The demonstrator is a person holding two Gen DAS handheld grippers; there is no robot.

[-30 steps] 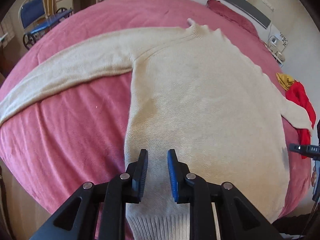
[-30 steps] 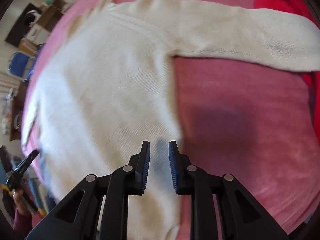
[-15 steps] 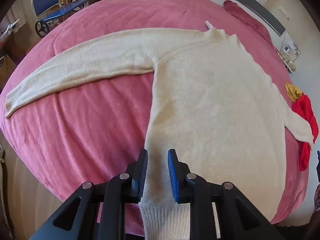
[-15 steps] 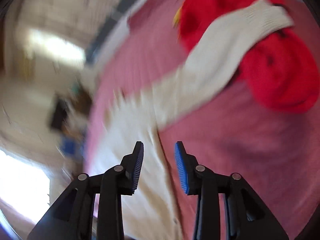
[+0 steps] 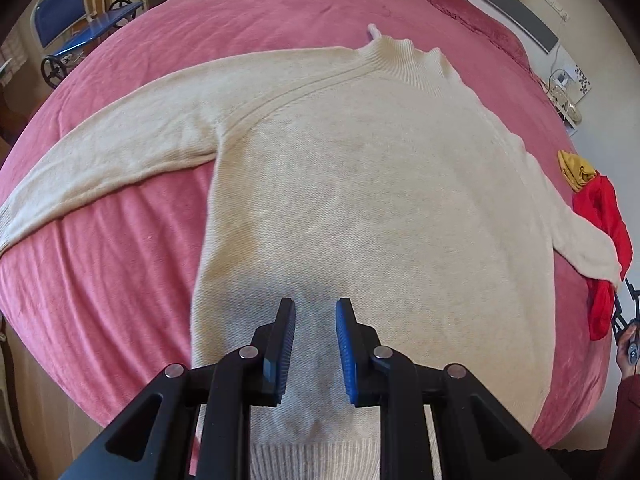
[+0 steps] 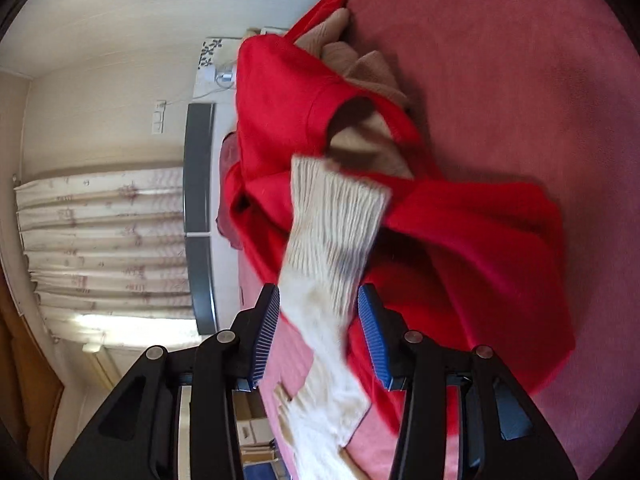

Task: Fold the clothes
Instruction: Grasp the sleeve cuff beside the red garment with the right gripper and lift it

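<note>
A cream knit sweater (image 5: 360, 200) lies face up and flat on the pink bed (image 5: 100, 280), with both sleeves spread out. My left gripper (image 5: 315, 336) hovers just above its lower middle near the ribbed hem. It is open, with nothing between its fingers. In the right wrist view the sweater's right sleeve runs between the fingers of my right gripper (image 6: 319, 300), and its ribbed cuff (image 6: 336, 224) rests on a red garment (image 6: 472, 240). The jaws stand wide apart on either side of the sleeve and do not pinch it.
A yellow garment (image 5: 576, 168) lies beside the red garment (image 5: 604, 232) at the bed's right edge, and a tan one (image 6: 360, 68) is tangled in it. A hand (image 5: 629, 350) shows at far right. A blue chair (image 5: 60, 16) stands far left, and a dark red pillow (image 5: 472, 12) lies at the head.
My right gripper swung from the sweater's body out to the right sleeve's cuff and opened wider. My left gripper drifted right along the hem, from the left side seam to the middle.
</note>
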